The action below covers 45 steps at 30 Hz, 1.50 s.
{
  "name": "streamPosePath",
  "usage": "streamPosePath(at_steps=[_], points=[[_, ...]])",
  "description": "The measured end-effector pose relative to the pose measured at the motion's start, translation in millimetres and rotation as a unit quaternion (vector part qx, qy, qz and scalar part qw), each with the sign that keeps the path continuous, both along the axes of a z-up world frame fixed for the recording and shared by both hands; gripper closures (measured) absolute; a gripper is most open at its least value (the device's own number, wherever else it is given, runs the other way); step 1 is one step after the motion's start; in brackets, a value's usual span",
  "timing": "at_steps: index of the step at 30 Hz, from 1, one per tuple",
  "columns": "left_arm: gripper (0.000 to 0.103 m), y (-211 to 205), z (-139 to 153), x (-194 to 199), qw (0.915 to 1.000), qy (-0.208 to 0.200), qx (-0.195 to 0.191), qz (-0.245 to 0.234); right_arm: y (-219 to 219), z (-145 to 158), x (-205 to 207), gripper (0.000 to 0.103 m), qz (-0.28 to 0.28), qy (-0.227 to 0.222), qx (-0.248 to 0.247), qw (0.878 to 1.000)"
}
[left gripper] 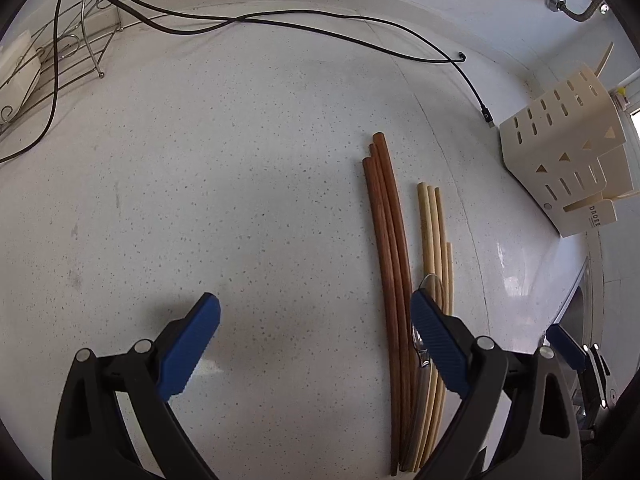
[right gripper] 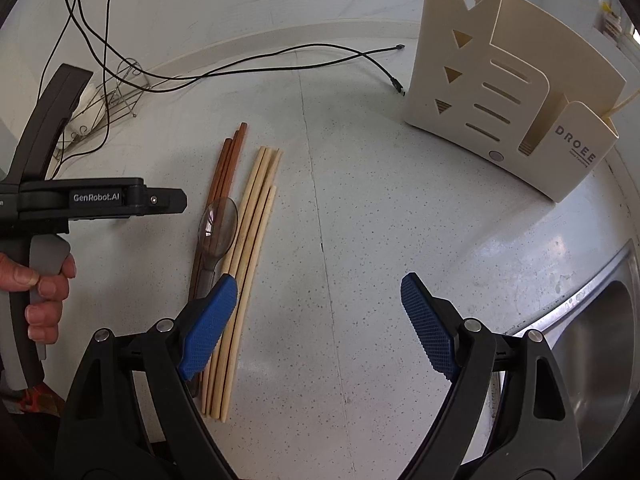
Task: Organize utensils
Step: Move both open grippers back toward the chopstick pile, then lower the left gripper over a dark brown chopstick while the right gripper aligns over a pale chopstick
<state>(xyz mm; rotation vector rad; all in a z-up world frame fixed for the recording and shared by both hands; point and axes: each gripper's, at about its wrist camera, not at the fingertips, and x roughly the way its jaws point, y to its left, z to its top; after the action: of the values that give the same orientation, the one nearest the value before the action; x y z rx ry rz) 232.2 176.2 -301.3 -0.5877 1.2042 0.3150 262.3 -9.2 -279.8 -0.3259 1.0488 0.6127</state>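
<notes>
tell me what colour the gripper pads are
Blue, with a fine crosshatch texture on the pads; it shows best in the right wrist view.

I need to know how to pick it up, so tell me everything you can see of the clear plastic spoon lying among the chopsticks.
The clear, smoky-tinted plastic spoon lies flat on the speckled white countertop, between the dark brown wooden chopsticks and the pale bamboo chopsticks, parallel to them. Its oval bowl points toward the back wall and catches a glare; whether it faces up is unclear. It overlaps the brown sticks and looks to touch the pale ones. The handle runs under the right tongs' blue pad. Nothing grips it.
</notes>
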Motion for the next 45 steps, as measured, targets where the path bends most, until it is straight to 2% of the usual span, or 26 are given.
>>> streamPosePath(at_steps=[8,22,45], points=[[0.009,1,-8,15,0.9999,0.007,0.007,-0.008,9,-11,-7,0.023,-0.002,-0.007,-0.040,0.999],[0.009,-4,-14,33,0.9961,0.047,0.073,-0.015,24,-16,-14,0.023,0.021,-0.038,-0.065,0.997],[0.005,-15,-15,48,0.9944,0.059,0.085,-0.023,34,-25,-24,0.023,0.032,-0.049,-0.081,0.995]])
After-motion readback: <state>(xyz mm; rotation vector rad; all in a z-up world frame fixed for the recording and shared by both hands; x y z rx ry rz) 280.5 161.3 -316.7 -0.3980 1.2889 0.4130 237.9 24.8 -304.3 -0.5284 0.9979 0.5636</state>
